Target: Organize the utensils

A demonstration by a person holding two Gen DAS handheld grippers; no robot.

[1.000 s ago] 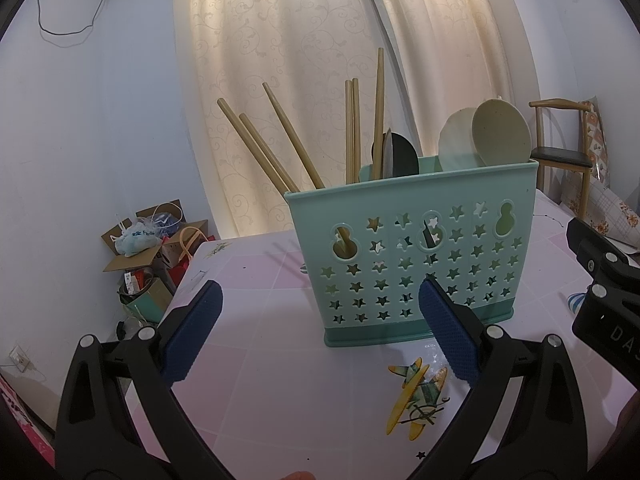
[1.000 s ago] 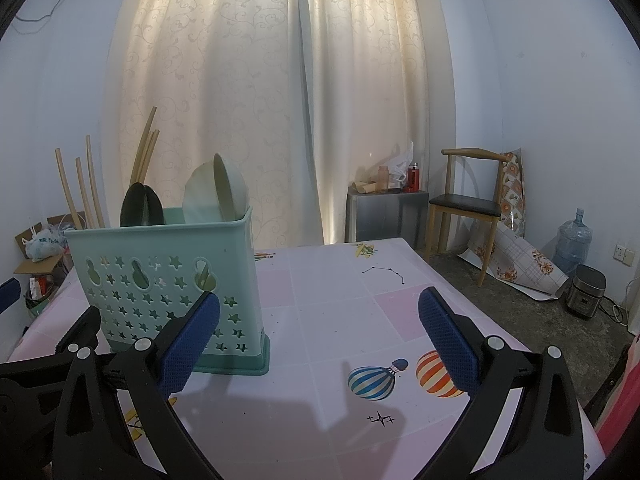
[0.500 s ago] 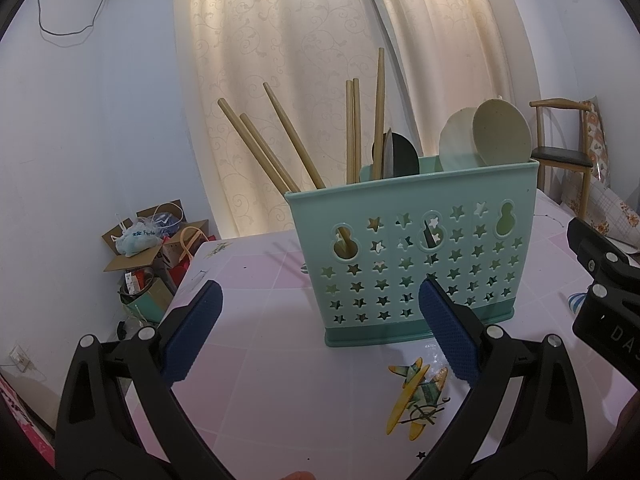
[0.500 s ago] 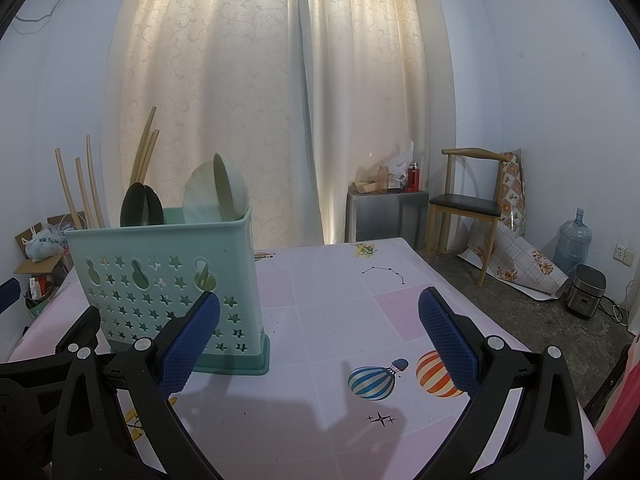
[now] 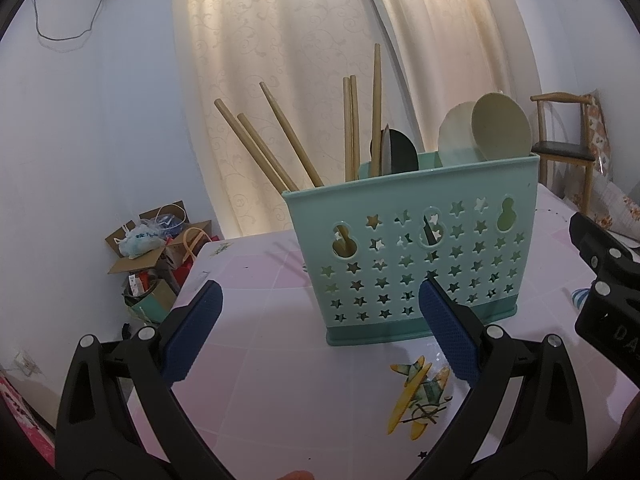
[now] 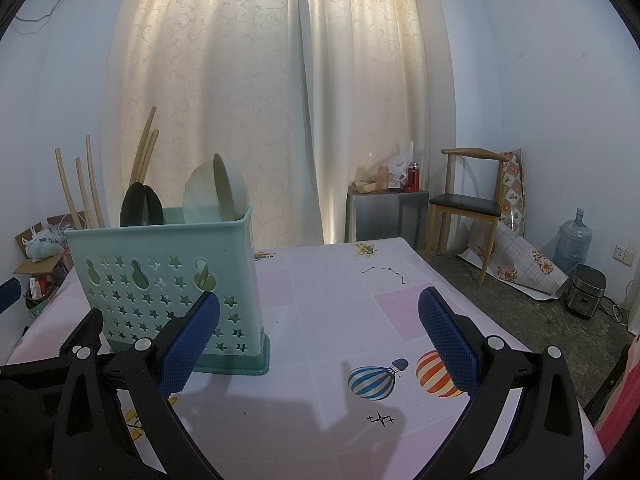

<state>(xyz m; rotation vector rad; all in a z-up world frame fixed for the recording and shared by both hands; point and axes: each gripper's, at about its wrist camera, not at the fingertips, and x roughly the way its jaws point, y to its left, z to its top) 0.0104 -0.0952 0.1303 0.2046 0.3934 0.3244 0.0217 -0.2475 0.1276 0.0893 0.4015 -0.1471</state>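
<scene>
**Utensil caddy on the desk, both grippers empty**

Left wrist view: the left hand-held gripper [image 5: 320, 338] gapes wide, empty, before a teal utensil caddy [image 5: 416, 256] holding chopsticks [image 5: 280, 140] and spoons [image 5: 484, 132].

Right wrist view: the right hand-held gripper [image 6: 320, 340] gapes, empty; caddy near the desk [image 6: 340, 300]'s left edge.

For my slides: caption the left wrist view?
Open left tongs face a teal utensil caddy holding chopsticks and spoons.

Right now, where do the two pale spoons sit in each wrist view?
Left wrist: pale spoons upper right of centre, rising from the right end of the teal caddy.
Right wrist: pale spoons left of centre, at the caddy's right end, nearest the curtain gap.
Shared landmark: the dark spoons just beside them, with the chopsticks beyond.
</scene>
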